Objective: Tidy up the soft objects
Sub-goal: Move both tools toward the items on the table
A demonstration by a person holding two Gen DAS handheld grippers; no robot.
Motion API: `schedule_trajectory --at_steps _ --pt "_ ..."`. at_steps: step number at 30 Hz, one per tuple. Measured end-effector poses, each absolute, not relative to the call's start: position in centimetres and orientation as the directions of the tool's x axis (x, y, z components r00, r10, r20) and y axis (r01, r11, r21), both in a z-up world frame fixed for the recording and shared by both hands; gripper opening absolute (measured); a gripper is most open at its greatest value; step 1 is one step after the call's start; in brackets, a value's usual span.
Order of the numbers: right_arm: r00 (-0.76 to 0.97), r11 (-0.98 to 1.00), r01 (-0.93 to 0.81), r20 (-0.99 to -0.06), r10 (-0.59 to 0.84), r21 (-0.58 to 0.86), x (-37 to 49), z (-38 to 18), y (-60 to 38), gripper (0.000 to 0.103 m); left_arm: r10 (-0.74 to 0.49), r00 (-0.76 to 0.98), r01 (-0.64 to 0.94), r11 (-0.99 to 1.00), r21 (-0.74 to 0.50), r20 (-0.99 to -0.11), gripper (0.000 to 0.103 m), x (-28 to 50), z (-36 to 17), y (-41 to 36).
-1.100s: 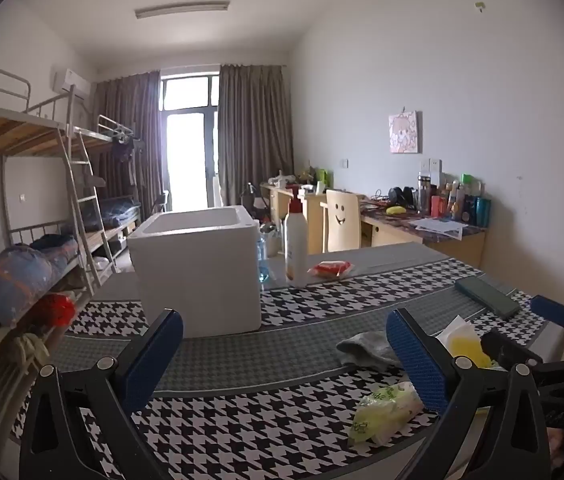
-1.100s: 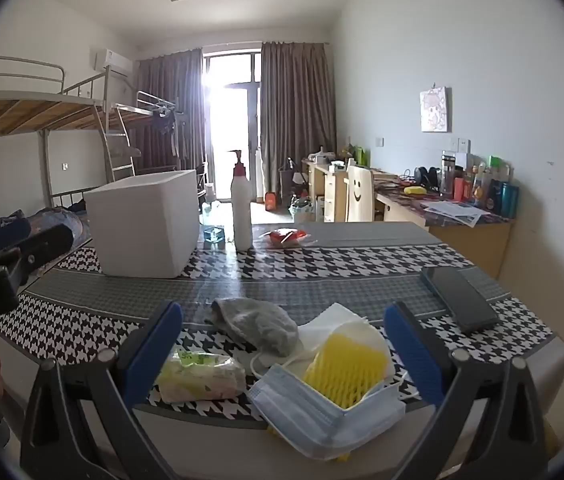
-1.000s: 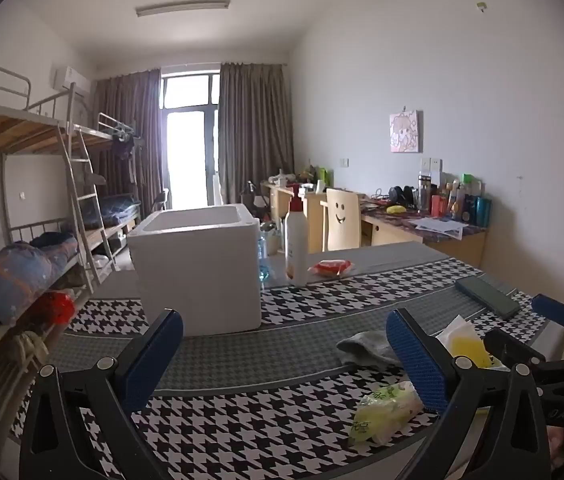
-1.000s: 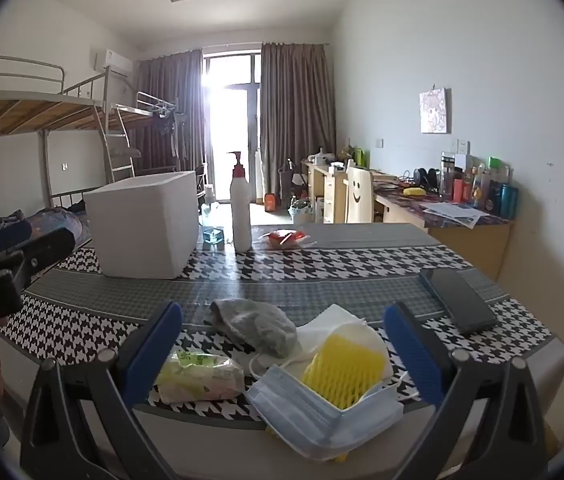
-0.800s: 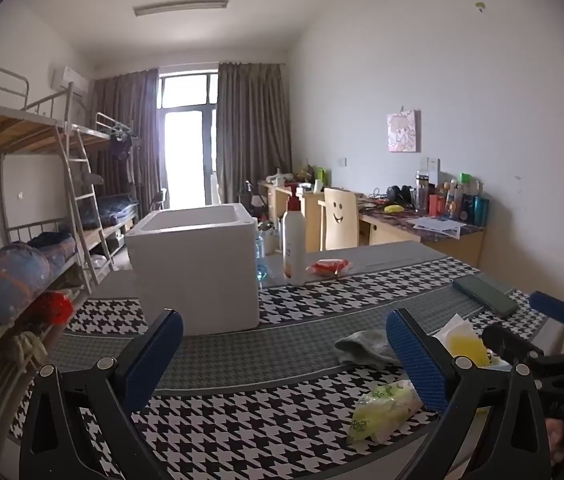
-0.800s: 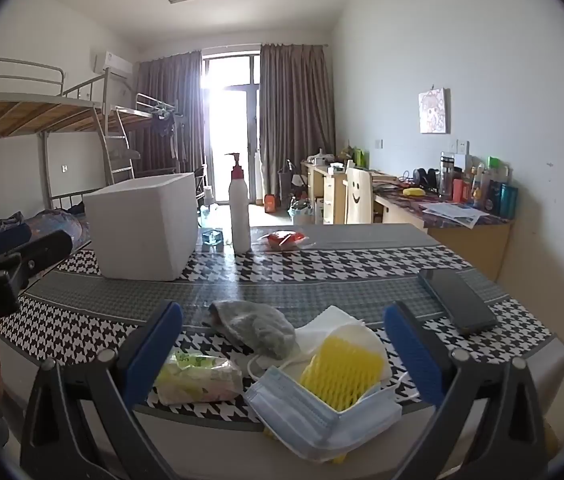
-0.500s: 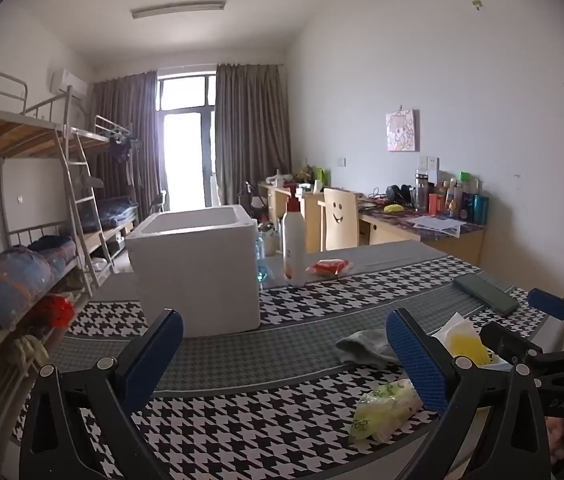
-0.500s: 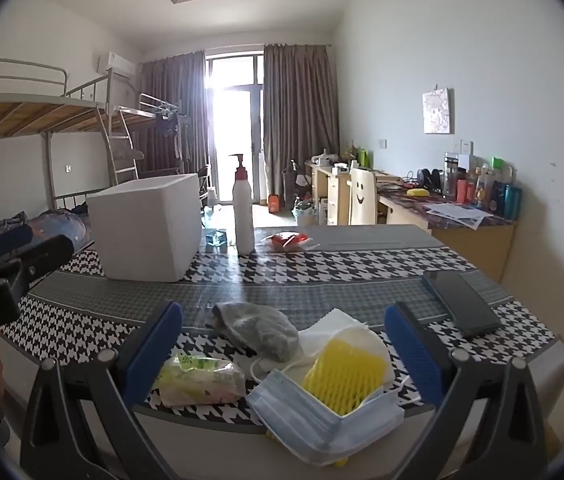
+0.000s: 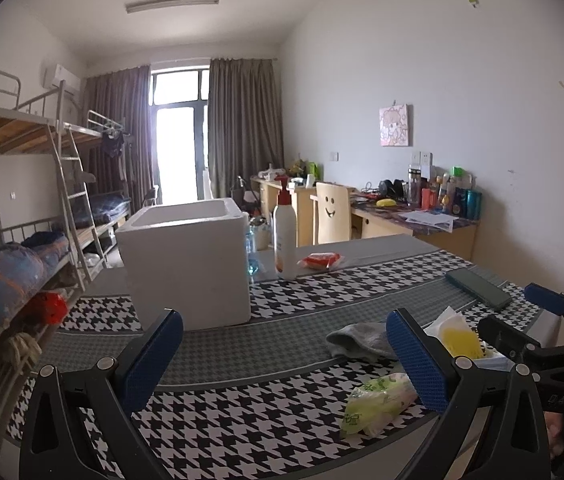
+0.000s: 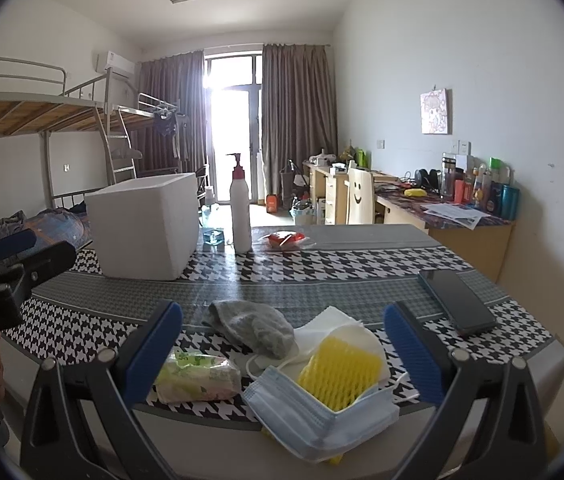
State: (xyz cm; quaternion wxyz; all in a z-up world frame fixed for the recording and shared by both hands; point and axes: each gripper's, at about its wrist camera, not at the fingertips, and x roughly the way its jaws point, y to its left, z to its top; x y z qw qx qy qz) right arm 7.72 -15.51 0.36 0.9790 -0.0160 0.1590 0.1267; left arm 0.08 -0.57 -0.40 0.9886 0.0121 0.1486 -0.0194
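Observation:
Near the table's front edge lies a pile of soft things: a grey cloth [image 10: 254, 326], a green tissue pack [image 10: 198, 376], a yellow foam net [image 10: 338, 368], a blue face mask [image 10: 322, 416] and white paper [image 10: 334, 318]. My right gripper [image 10: 282, 350] hovers open just in front of this pile, holding nothing. My left gripper [image 9: 284, 354] is open and empty over the tablecloth, left of the grey cloth [image 9: 358, 342] and tissue pack [image 9: 378, 404]. A white foam box [image 9: 186, 268] stands open-topped further back on the left.
Behind the box stand a white pump bottle [image 10: 241, 212] and a red packet [image 10: 286, 240]. A dark phone [image 10: 456, 300] lies at the right on the houndstooth tablecloth [image 10: 322, 268]. A bunk bed [image 9: 22, 216] is at the left, desks and a chair [image 9: 332, 218] at the right.
Both grippers have drifted only slightly; the views shift a little. Nothing was taken hold of or moved on the table.

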Motion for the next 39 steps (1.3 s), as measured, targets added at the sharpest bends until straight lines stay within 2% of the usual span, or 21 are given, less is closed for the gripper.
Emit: schedule_trajectory --at_steps 16,39 --pt "0.916 0.966 -0.257 -0.319 0.243 -0.003 7.6 0.4 -15.5 0.102 -0.025 0.955 0.040 0.998 0.043 -0.296 0.102 -0.2 -0.5 -0.8" --pt "0.906 0.971 -0.238 -0.358 0.225 0.008 8.5 -0.6 -16.3 0.102 -0.087 0.912 0.104 0.994 0.021 -0.400 0.102 1.5 -2.6 -1.8"
